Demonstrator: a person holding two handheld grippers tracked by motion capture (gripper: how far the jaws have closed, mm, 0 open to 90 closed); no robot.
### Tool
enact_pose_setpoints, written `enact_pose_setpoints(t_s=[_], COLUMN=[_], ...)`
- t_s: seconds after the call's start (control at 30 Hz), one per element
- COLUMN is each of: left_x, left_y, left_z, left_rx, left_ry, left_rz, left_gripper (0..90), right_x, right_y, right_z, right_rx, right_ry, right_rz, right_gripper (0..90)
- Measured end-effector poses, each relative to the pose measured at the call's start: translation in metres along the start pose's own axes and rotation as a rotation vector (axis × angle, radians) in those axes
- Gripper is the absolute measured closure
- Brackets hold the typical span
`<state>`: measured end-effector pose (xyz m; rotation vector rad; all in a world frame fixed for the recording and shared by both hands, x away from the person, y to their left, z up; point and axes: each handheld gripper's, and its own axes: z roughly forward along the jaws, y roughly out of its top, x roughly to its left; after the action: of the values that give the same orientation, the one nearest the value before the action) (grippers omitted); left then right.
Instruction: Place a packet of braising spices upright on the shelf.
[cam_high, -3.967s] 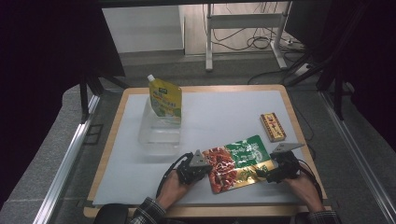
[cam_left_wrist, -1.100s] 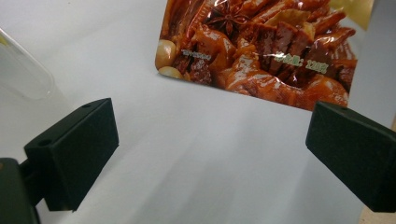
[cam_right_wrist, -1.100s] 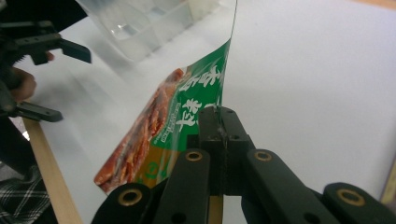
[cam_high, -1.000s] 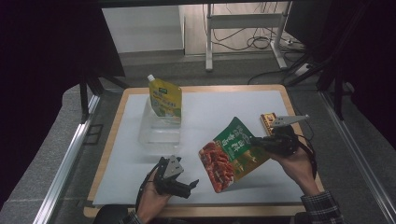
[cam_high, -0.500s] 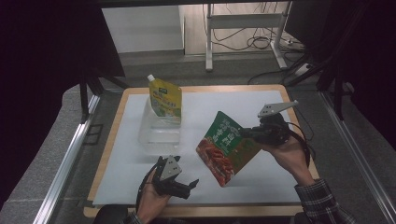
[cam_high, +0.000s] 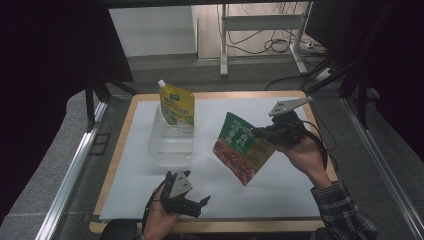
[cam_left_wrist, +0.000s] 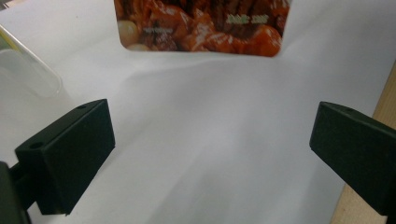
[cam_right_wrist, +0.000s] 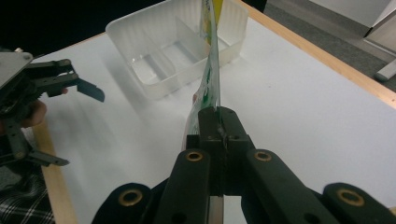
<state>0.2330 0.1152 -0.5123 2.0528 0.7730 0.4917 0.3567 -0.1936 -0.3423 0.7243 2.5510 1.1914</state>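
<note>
The right gripper (cam_high: 262, 134) has its fingers clamped on the red-and-green pouch (cam_high: 241, 148), lifted clear of the tabletop (cam_high: 300, 200) beside the clear tray (cam_high: 170, 145), where a yellow pouch (cam_high: 176, 105) already stands; dropping it in remains. The left gripper (cam_high: 197, 206) waits near the front edge, fingers wide, empty. White sheet, wooden border, dark room behind.
</note>
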Motion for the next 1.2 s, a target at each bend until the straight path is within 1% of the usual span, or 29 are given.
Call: enact_pose_setpoints(t_s=[0.2,0.4,0.5,0.67,0.93,1.2], left_x=[0.000,-0.003,-0.005,-0.006,-0.007,-0.007], left_y=[-0.004,-0.007,-0.007,-0.008,-0.008,-0.009], left_z=[-0.007,-0.009,-0.009,-0.012,-0.012,-0.011], left_rx=[-0.009,-0.005,0.000,-0.013,-0.013,-0.016], left_ry=[0.000,-0.003,-0.001,0.003,0.002,-0.001], left_rz=[-0.020,-0.014,-0.007,-0.005,-0.001,-0.007], left_gripper=[0.0,0.0,0.0,0.1,0.4,0.6], right_x=[-0.005,-0.012,-0.015,-0.018,-0.019,-0.018], right_y=[0.008,0.017,0.022,0.031,0.049,0.065], right_z=[0.003,0.009,0.013,0.017,0.027,0.040], right_rx=[-0.012,-0.022,-0.029,-0.042,-0.060,-0.060], right_ry=[-0.006,-0.013,-0.004,0.008,0.041,0.062], right_rz=[-0.020,-0.031,-0.032,-0.036,-0.049,-0.054], right_gripper=[89.5,89.5,89.5,89.5,89.5,89.5])
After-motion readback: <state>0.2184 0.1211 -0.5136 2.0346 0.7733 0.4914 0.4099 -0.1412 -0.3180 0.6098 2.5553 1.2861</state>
